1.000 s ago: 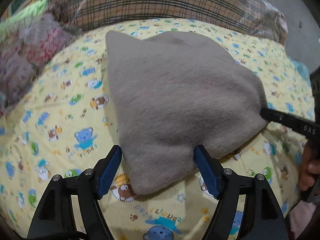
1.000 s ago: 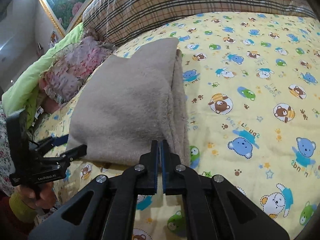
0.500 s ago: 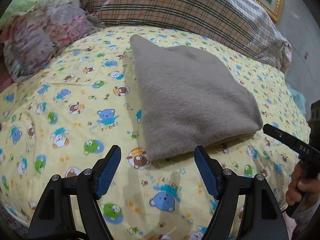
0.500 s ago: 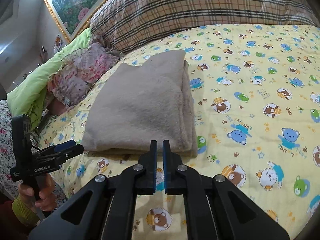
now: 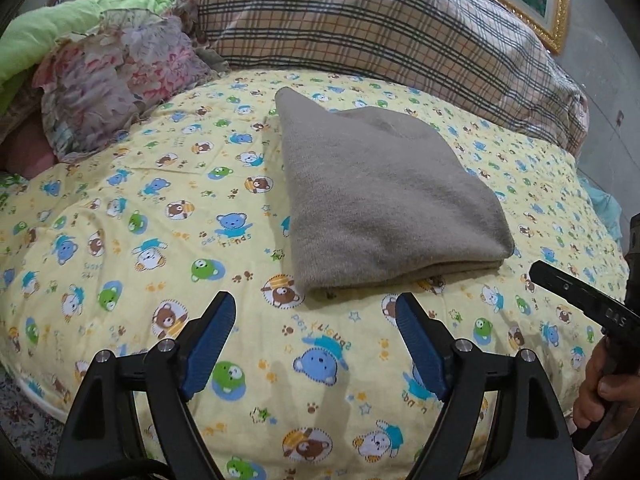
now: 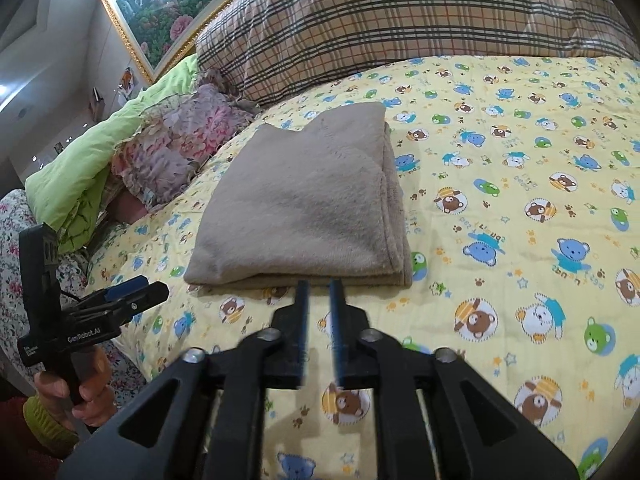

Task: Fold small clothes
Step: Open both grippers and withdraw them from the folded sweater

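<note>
A folded grey-brown fleece garment (image 5: 384,200) lies flat on the yellow bear-print bedsheet (image 5: 160,208); it also shows in the right wrist view (image 6: 304,208). My left gripper (image 5: 316,312) is open and empty, hovering just short of the garment's near edge. My right gripper (image 6: 319,286) has its jaws slightly apart with nothing between them, just short of the garment's near folded edge. The right gripper also shows at the right of the left wrist view (image 5: 536,270), and the left gripper at the left of the right wrist view (image 6: 156,286).
A large plaid pillow (image 5: 380,24) lies behind the garment. A floral pillow (image 5: 108,80) and a green quilt (image 6: 80,172) lie at the left of the bed. A framed picture (image 6: 160,4) hangs on the wall. The bed edge is close below both grippers.
Both grippers have pulled back from the garment, which now lies free on the sheet. The right jaws have parted slightly. The left gripper has stayed open.
</note>
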